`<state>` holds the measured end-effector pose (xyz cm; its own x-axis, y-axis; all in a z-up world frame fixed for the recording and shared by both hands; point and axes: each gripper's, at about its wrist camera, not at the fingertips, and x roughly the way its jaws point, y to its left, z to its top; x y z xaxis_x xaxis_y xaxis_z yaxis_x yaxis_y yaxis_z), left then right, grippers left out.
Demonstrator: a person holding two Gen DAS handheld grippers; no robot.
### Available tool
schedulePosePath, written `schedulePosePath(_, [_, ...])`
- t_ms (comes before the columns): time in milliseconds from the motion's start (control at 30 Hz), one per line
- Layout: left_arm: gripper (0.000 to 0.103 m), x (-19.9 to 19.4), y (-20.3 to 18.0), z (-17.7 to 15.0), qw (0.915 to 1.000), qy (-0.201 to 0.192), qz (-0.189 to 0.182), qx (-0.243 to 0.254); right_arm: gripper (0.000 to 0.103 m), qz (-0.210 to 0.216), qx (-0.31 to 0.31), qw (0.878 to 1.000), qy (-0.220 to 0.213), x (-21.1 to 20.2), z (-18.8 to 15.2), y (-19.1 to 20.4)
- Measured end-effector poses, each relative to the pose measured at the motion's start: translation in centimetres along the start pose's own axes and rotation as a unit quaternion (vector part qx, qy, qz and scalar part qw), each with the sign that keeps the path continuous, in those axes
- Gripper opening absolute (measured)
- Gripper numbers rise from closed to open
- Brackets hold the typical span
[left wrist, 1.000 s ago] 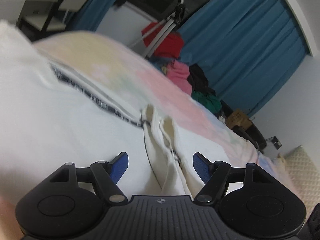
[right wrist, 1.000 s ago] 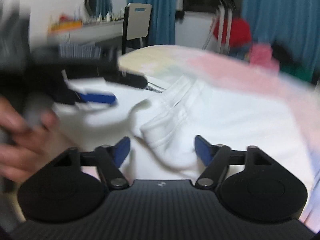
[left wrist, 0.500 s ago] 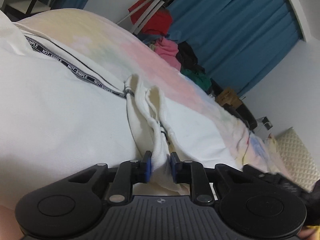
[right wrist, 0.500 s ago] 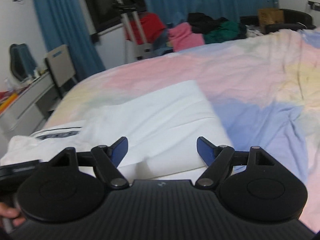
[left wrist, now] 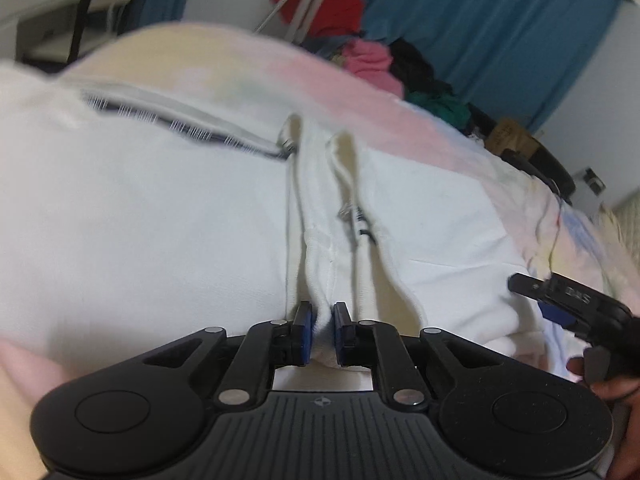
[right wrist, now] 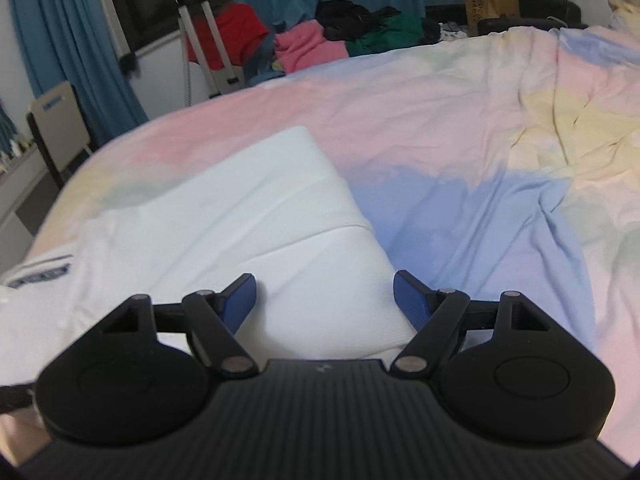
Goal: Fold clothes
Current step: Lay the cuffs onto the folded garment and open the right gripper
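Garment: white soft cotton garment with black lettered tape trim (left wrist: pixel 160 208), spread on pastel tie-dye bed sheet (right wrist: pixel 460 128).
Handling: likely light, limp, no stiffness; best gripped at bunched ridge or corner.
Left tongs (left wrist: pixel 319 334): pinching central ridge, low, level.
Right tongs (right wrist: pixel 324 298): spread, empty, above near corner.

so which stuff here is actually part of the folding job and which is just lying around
Part of the job:
- white garment, spread on the bed
- left claw, shut on a fold of it
- right claw, open over its other end

Just lying about:
- pastel bedsheet
- pile of clothes beyond the bed
- tripod
- brown paper bag
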<state>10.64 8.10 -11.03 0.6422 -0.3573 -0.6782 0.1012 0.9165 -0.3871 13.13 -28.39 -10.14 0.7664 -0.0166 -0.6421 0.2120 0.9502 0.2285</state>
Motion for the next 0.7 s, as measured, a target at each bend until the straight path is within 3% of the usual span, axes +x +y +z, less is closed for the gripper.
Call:
schedulePosePath(67, [0.027, -0.6, -0.3, -0.1, 0.9999, -0.012, 0.001, 0.011, 0.077, 0.0, 0.004, 1.0, 0.002, -0.1, 0.1, -0.1])
schedulePosePath(133, [0.045, -1.5, -0.5, -0.2, 0.9994, -0.03, 0.0, 0.02, 0.077, 0.002, 0.011, 1.0, 0.001, -0.4, 0.3, -0.3])
schedulePosePath(200, [0.048, -3.3, -0.7, -0.3, 0.9975, -0.067, -0.005, 0.023, 0.077, 0.003, 0.017, 1.0, 0.001, -0.8, 0.4, -0.4])
schedulePosePath(300, [0.065, -5.0, -2.0, -0.4, 0.991, -0.123, -0.034, 0.039, 0.077, 0.006, 0.029, 1.0, -0.004, -1.3, 0.6, -0.5])
schedulePosePath(367, [0.066, -5.5, -3.0, -0.5, 0.9863, -0.146, -0.057, 0.051, 0.077, 0.014, 0.031, 0.999, -0.005, -1.5, 0.7, -0.3])
schedulePosePath(433, [0.065, -4.3, -4.2, -0.8, 0.9866, -0.131, -0.075, 0.063, 0.077, 0.018, 0.026, 0.999, -0.01, -1.7, 0.8, 0.0])
schedulePosePath(533, [0.059, -0.9, -5.6, -1.5, 0.9925, -0.077, -0.058, 0.075, 0.077, 0.019, 0.011, 1.0, -0.017, -2.0, 0.8, 0.6])
schedulePosePath(667, [0.029, 2.7, -5.6, -2.2, 0.9961, -0.037, -0.014, 0.079, 0.077, 0.025, -0.007, 0.999, -0.021, -2.1, 0.7, 1.4])
schedulePosePath(700, [0.007, 2.8, -5.4, -2.1, 0.996, -0.041, -0.012, 0.078, 0.077, 0.026, -0.011, 0.999, -0.022, -2.1, 0.6, 1.6])
